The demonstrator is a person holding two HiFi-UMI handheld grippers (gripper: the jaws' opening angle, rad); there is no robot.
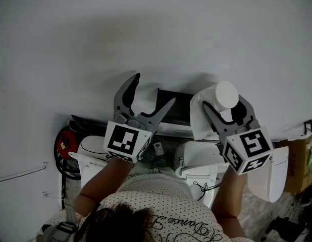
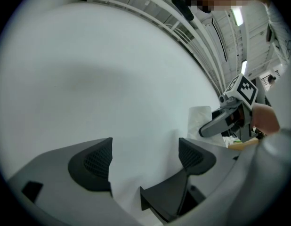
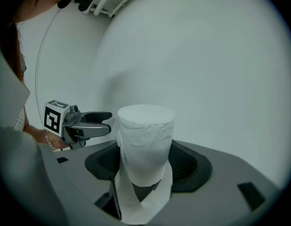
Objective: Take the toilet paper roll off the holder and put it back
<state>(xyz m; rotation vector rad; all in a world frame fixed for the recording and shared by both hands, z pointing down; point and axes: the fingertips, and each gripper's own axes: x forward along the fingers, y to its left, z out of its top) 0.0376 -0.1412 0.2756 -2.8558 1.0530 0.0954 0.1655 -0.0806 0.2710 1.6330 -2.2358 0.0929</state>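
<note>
Clamping the toilet paper roll [image 3: 145,140] in our right gripper [image 1: 224,109], clear of what looks like the dark holder [image 1: 173,110] just left of it, we hold our left gripper [image 1: 152,91] spread and empty nearby, presumably to steady the rehang.

White toilet paper roll [image 3: 145,135] upright in the right tongs [image 1: 224,106], tail hanging.
</note>
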